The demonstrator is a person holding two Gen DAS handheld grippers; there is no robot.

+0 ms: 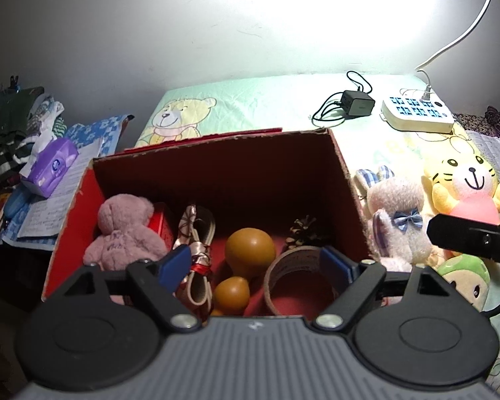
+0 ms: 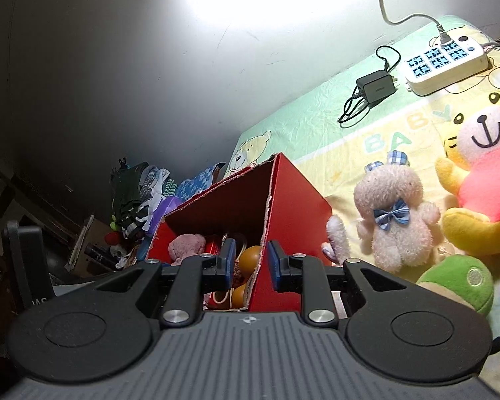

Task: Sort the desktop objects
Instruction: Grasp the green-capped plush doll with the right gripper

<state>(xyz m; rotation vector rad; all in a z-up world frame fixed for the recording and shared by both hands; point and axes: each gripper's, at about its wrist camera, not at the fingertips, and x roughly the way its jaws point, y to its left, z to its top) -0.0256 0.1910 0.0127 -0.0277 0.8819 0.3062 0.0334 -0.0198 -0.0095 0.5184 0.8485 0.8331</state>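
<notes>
Red box (image 1: 66, 220), open-topped, standing on a pale green mat (image 1: 250, 100) printed with a bear, toward the mat's left edge. Contents: pink plush bear (image 1: 123, 233) in the left end; red tin (image 1: 161, 225) behind it, touching; ribbon-tied cable (image 1: 198, 253) just right of the bear; two orange balls, the large ball (image 1: 250, 250) mid-box and the small ball (image 1: 231, 291) nearer the front wall; tape roll (image 1: 296, 276) at the front right; pine cone (image 1: 305, 230) behind the roll, near the right wall. Outside the box, on the mat's right side: bunny (image 2: 393, 213) with a blue bow tie, lying just beside the box's right wall; yellow cat plush (image 2: 483, 180) with a pink belly to the bunny's right, touching it; green plush (image 2: 460, 280) in front of both, near the mat's front edge. At the mat's far right corner: white power strip (image 1: 416, 113) with a white cord plugged in; black charger (image 1: 358, 103) with a coiled lead just left of it. Left of the mat: purple tissue pack (image 1: 51, 166) on papers, a heap of clothes behind. Left gripper (image 1: 253, 266): spread wide, empty, poised over the front of the box with the balls and roll between its blue pads. Right gripper (image 2: 250, 263): narrowly parted, grasping nothing, straddling the near corner of the box's right wall; whether its pads touch the cardboard cannot be told.
</notes>
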